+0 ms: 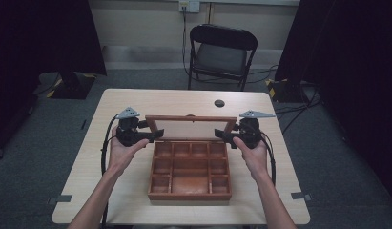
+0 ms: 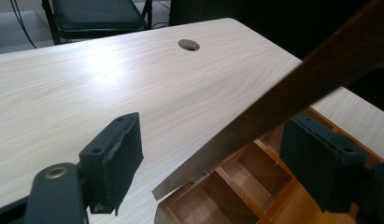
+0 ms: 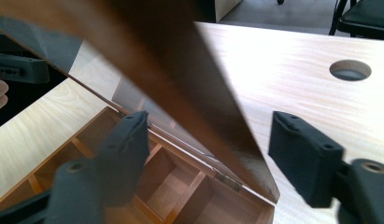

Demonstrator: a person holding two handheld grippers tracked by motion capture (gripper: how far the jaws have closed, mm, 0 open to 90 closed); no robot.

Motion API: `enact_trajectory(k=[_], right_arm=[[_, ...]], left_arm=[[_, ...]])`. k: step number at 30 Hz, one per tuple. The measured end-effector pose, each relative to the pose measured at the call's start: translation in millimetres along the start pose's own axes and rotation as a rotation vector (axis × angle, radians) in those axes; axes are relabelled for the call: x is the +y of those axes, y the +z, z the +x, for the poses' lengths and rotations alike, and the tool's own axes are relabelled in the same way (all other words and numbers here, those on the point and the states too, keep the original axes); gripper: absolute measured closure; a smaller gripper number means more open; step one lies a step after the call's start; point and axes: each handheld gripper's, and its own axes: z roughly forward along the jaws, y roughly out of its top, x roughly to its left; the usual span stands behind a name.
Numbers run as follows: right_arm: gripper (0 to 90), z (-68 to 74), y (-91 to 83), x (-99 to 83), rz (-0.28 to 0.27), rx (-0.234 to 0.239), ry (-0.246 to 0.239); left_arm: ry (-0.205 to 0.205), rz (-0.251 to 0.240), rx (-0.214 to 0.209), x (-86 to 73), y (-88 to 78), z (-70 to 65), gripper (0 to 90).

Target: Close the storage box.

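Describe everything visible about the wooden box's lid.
The lid is a reddish-brown wooden frame around a clear pane, joined to the compartmented box by small metal hinges at its rear edge. It stands raised, tilted back. Its side rails lie between the open jaws of the left gripper and right gripper; no pad presses on it.

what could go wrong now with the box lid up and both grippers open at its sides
1. The lid stands raised on its hinges with both side rails between open jaws, apart from the pads. The left gripper and right gripper do not hold it, so it could drop shut on the wooden box.
2. Pulling either gripper away could catch a rail and drag the box across the table.
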Motion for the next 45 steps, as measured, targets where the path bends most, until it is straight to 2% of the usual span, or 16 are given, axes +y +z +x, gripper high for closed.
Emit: enact_trajectory(k=[9,13,16,26,31,34,39,42,43,45], right_arm=[[20.1,0.8,-2.3,-7.0,0.017,0.006,0.005],[20.1,1.0,-4.3,-11.8,0.021,0.005,0.008],[20.1,0.4,-5.9,-15.7,0.027,0.004,0.013],[21.3,-0.6,-14.9,-21.8,0.031,-0.012,0.004],[24.1,-3.6,-15.9,-28.4,0.07,-0.005,-0.014],[26.2,-4.4,-17.2,-32.5,0.092,-0.024,-0.03],[28.9,-11.8,-23.1,-31.9,0.101,-0.059,0.001],[30.0,-15.0,-27.4,-28.8,0.097,-0.086,0.002],[29.9,-16.5,-29.1,-26.0,0.11,-0.095,-0.002],[30.5,-16.6,-29.2,-24.9,0.117,-0.093,-0.003]], left_arm=[[0.007,-0.01,0.001,-4.6,-4.7,-8.0,18.7],[0.019,-0.004,-0.006,-5.7,-7.0,-11.4,18.2],[0.011,-0.008,-0.015,-7.4,-8.4,-14.5,18.2],[0.019,0.0,-0.028,-9.6,-9.6,-15.9,18.2],[0.023,-0.004,-0.026,-10.9,-10.5,-17.5,18.4],[0.025,-0.008,-0.025,-10.6,-11.9,-19.8,18.9],[0.032,-0.014,-0.032,-10.8,-12.8,-21.2,18.9],[0.027,-0.019,-0.033,-11.8,-13.0,-21.3,18.9],[0.022,-0.024,-0.036,-12.3,-13.2,-21.5,19.9],[0.02,-0.027,-0.035,-12.1,-14.3,-21.2,19.8]])
